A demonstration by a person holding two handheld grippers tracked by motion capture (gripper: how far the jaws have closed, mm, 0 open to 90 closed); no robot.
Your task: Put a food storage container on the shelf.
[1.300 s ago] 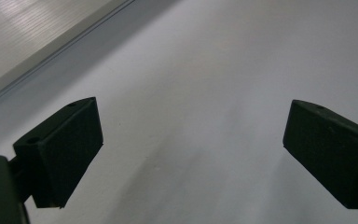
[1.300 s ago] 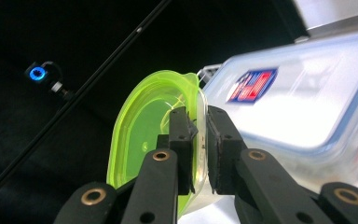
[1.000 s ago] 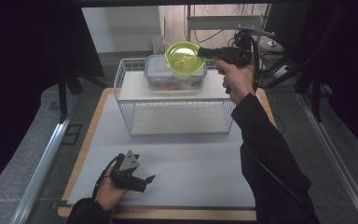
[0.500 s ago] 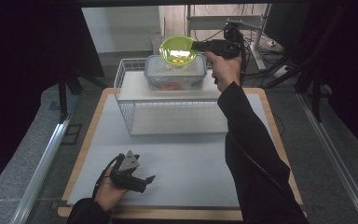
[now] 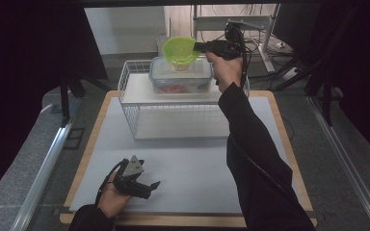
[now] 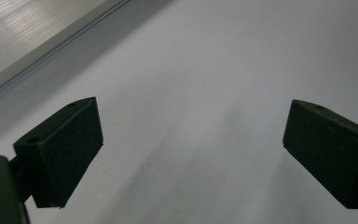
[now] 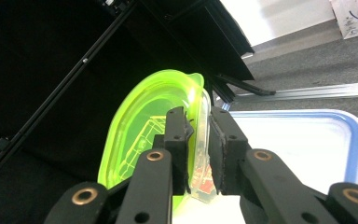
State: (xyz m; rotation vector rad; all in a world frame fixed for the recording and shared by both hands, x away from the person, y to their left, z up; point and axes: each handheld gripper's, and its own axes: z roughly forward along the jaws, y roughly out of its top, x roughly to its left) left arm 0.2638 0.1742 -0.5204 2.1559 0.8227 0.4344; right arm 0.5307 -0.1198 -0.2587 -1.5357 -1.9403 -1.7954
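Fingers of the left gripper point(image 5: 150, 186) stand spread wide with nothing between them, as the left gripper view shows: two black pads point(image 6: 67, 151) far apart over bare white surface. From above, this gripper lies low at the near left of the white table top point(image 5: 192, 163), cradled in the person's left hand point(image 5: 112, 199), with its grey three-cornered plate point(image 5: 135, 167) facing up.

Farther back, near the middle, a white wire basket point(image 5: 130, 98) stands on the table top. On its upper shelf sits a clear storage box point(image 5: 180, 82) with a blue-edged lid point(image 7: 354, 140).

Just above that box is the green bowl point(image 5: 180, 50), translucent and bright lime, held off the lid. In the right gripper view the bowl point(image 7: 142, 126) is seen on edge, its rim caught between the two black pads point(image 7: 177, 140) of the right gripper point(image 7: 199, 149). These jaws have just been opening slightly, yet the bowl's rim is between them and the pads still look pressed against it.

At the right, the person's right hand point(image 5: 226, 70), in a dark sleeve point(image 5: 255, 159), holds the right gripper point(image 5: 198, 46) level, pointing left toward the bowl.
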